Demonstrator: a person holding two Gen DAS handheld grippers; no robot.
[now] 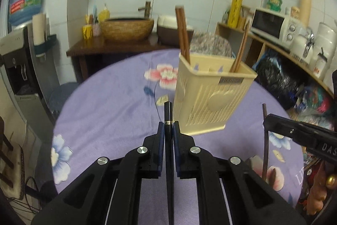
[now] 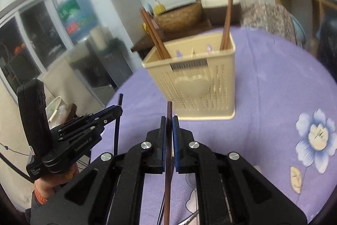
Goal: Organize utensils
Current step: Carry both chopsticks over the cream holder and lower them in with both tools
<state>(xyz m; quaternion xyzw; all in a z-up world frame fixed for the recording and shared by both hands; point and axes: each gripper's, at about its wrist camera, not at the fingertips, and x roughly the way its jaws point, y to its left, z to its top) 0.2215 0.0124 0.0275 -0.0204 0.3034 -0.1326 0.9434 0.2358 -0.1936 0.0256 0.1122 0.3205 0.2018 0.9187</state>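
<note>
— Lettering on the left gripper (image 2: 120,108)?
— "GenRobot.AI". It pinches a black chopstick (image 1: 168,113); the right gripper (image 2: 169,119) clamps a brown wooden chopstick (image 2: 169,108).
— Nearby?
— Brown chopsticks (image 2: 228,14) stand in the beige slotted plastic holder (image 2: 195,85) on the purple floral tablecloth (image 2: 284,77).

One beige holder (image 2: 193,81) at frame centre, on one purple cloth (image 2: 273,81); two brown chopstick clusters standing in it, exact sticks unclear; two grippers, left (image 1: 168,125) and right (image 2: 169,119); each clamps one chopstick, black (image 1: 168,113) and brown (image 2: 169,109).
</note>
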